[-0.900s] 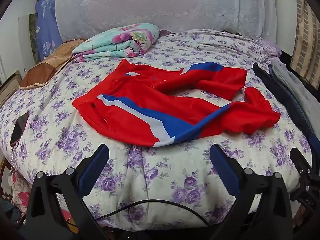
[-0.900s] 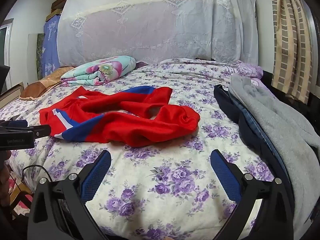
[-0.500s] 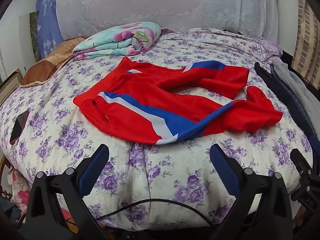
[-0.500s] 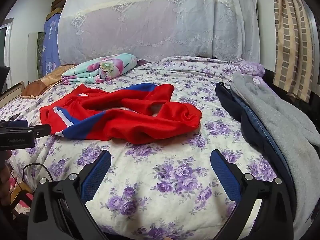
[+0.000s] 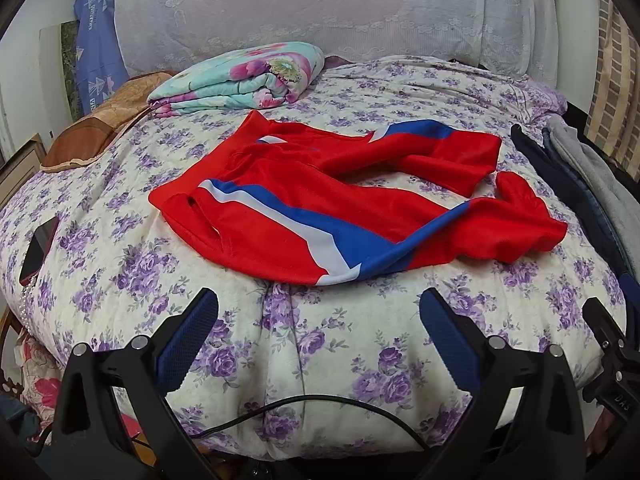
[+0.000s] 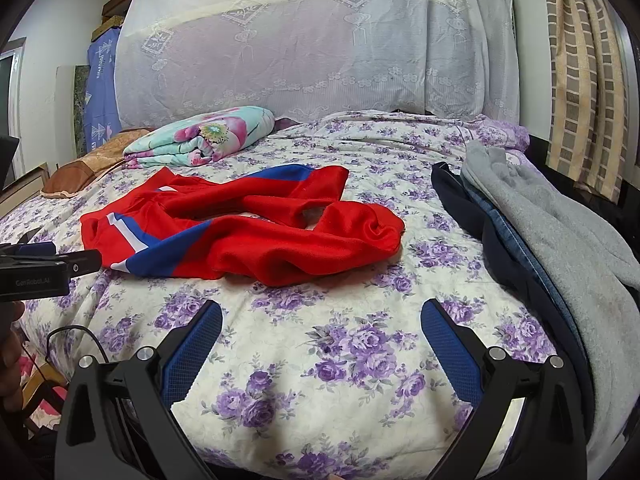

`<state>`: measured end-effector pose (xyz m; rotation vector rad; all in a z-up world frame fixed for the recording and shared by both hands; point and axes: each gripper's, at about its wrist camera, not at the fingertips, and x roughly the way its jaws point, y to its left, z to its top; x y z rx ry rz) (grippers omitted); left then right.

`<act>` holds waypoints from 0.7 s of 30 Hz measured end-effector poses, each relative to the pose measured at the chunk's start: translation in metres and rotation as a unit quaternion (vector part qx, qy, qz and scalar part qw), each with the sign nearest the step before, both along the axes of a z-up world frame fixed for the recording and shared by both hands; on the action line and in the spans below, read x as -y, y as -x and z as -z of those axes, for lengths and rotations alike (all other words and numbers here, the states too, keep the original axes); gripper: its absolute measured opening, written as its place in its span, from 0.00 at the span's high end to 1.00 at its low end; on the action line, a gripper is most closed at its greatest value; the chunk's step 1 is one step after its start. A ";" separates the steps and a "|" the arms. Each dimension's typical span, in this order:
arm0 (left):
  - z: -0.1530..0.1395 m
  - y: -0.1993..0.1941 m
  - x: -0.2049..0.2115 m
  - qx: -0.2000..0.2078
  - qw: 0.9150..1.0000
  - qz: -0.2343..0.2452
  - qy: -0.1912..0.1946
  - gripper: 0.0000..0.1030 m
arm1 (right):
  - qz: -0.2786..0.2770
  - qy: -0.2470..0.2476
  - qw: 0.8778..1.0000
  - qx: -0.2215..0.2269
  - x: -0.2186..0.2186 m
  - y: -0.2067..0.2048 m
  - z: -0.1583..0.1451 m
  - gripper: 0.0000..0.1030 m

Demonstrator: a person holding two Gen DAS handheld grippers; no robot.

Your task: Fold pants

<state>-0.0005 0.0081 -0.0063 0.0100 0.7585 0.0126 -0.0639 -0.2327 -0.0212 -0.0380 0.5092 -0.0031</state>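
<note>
Red pants (image 5: 320, 204) with blue and white side stripes lie rumpled on the flowered bed, waistband to the left, legs bent to the right. They also show in the right wrist view (image 6: 256, 232). My left gripper (image 5: 318, 312) is open and empty, just short of the pants' near edge. My right gripper (image 6: 322, 318) is open and empty, in front of the bunched leg ends (image 6: 360, 236). The left gripper's body (image 6: 44, 270) shows at the left edge of the right wrist view.
A folded floral quilt (image 5: 240, 78) lies at the back left. A brown pillow (image 5: 96, 136) and a phone (image 5: 38, 250) lie at the left. Dark, denim and grey garments (image 6: 540, 240) are piled along the right. A cable (image 5: 304, 404) hangs at the front edge.
Both grippers have moved slightly forward toward the bed; the pants sit a little lower and nearer in both views. The pants have not moved.
</note>
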 end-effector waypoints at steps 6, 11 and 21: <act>0.002 0.000 -0.001 0.000 1.000 -0.001 0.001 0.04 | -0.002 -0.001 1.000 -0.002 0.003 -0.001 -0.001 0.03; 0.003 0.001 -0.002 -0.001 1.000 -0.001 0.001 0.04 | -0.003 -0.003 1.000 -0.004 0.002 0.000 0.000 0.03; 0.006 0.002 -0.003 -0.003 1.000 -0.003 0.003 0.04 | -0.004 -0.004 1.000 -0.007 0.001 0.001 0.002 0.03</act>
